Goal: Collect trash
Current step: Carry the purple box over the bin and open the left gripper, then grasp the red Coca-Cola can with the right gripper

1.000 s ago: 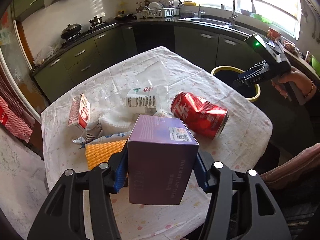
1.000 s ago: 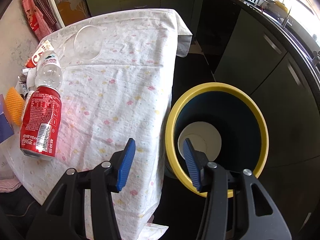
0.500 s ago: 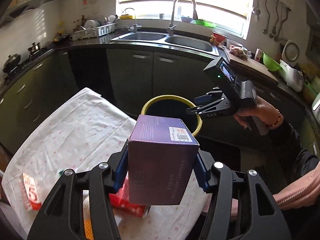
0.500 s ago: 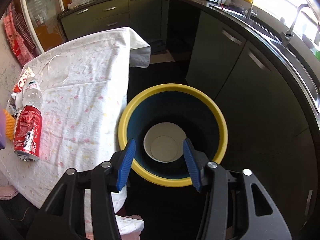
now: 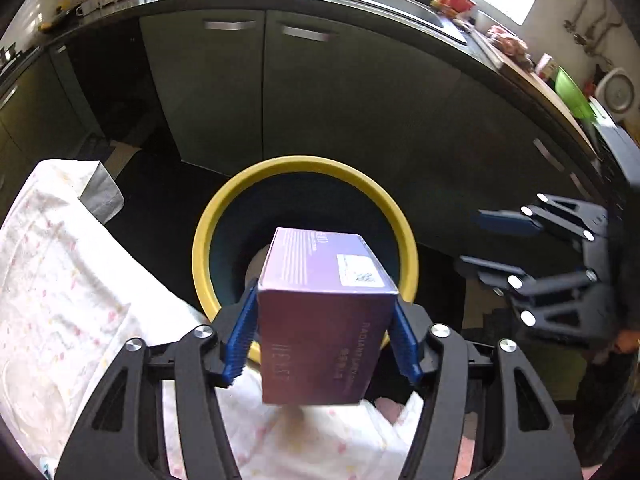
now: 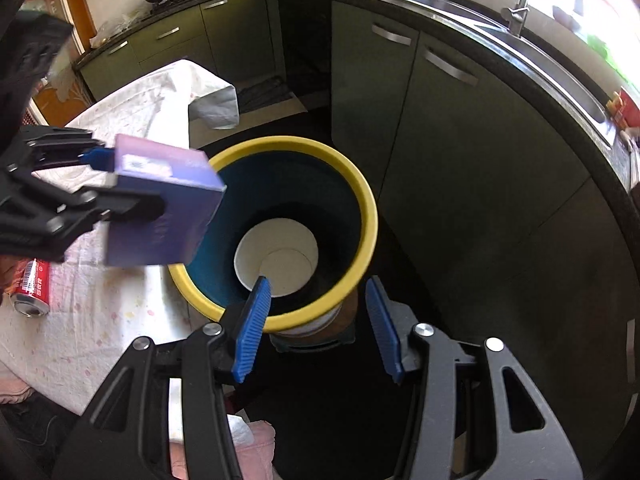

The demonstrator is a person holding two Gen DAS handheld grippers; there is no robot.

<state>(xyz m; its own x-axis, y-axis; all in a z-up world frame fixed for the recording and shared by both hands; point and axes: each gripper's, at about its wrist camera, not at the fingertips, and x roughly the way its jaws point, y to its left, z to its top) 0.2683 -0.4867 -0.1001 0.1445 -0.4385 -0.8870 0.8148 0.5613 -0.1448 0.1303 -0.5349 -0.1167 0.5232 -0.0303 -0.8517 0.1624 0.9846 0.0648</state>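
A purple box (image 5: 326, 320) sits between the blue pads of my left gripper (image 5: 325, 336), whose jaws are opening while the pads still touch the box's sides. The box hangs over the near rim of a yellow-rimmed bin (image 5: 304, 162) with a dark blue inside. In the right wrist view the same box (image 6: 160, 216) and left gripper (image 6: 132, 184) reach in from the left over the bin (image 6: 296, 142). A white paper cup (image 6: 276, 256) lies at the bin's bottom. My right gripper (image 6: 316, 320) is open with nothing between its fingers, above the bin's near rim. It also shows in the left wrist view as the right gripper (image 5: 472, 236).
The table with its white flowered cloth (image 5: 60, 280) stands left of the bin, its edge close to the rim. A red cola can (image 6: 34, 284) lies on the cloth. Dark green cabinets (image 5: 320, 100) run behind the bin. A pink cloth (image 6: 256, 448) lies low in front.
My left gripper has carried the purple box from over the table to over the bin. The right gripper has shifted from the table's edge to the bin's near side.
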